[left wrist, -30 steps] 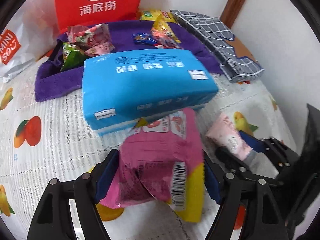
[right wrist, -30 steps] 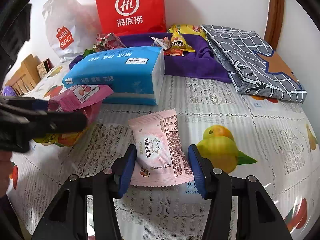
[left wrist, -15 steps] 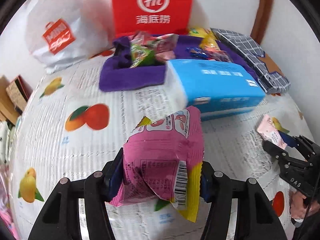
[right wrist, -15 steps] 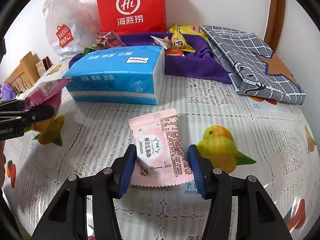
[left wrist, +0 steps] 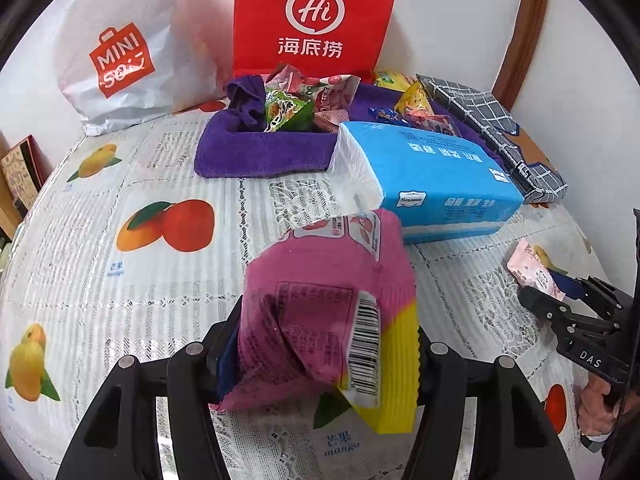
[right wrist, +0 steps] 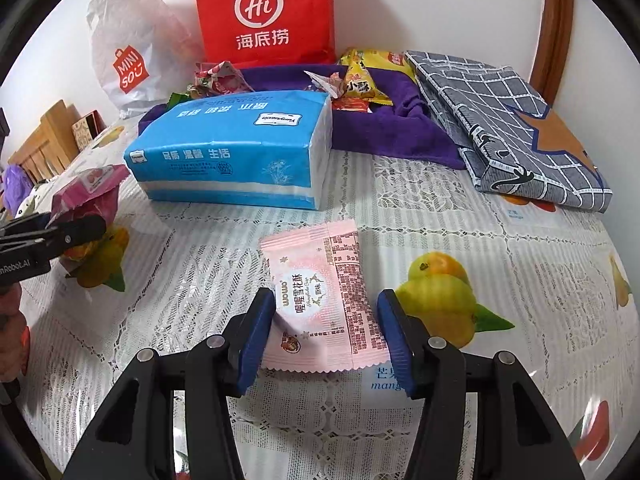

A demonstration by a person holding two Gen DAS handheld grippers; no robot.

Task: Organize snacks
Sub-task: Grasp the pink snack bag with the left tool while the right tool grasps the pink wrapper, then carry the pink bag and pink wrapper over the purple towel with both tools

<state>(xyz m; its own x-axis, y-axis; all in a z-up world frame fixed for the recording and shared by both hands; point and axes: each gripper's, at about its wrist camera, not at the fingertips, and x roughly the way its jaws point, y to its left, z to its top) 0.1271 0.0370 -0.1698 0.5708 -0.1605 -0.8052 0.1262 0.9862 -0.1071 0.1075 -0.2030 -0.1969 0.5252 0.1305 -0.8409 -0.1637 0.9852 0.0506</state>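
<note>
A white lace-patterned plastic tablecloth printed with mangoes and oranges covers the table, which stands against a plain white wall with a brown wooden frame at the right edge. The landmark is the blue rectangular soft pack of tissues lying flat mid-table. Just behind it lies a purple fleecy towel, folded up into a shallow nest, with crinkly foil snack wrappers in green, red and yellow heaped on it. Behind the towel a stiff red paper bag with a white "Hi" logo stands upright against the wall, and left of that sags a white glossy plastic shopping bag. To the right of the tissue pack rests a folded grey checked cloth.

In front of the tissue pack, the left gripper is clamped on a puffy magenta and yellow foil snack bag, its jaws having just been closing onto it; the bag is lifted clear of the cloth. To the right of the tissue pack's front, a flat pale pink snack sachet with serrated ends lies on the tablecloth between the blue pads of the right gripper; the left pad touches its edge, though whether both pads press on it I cannot tell.
</note>
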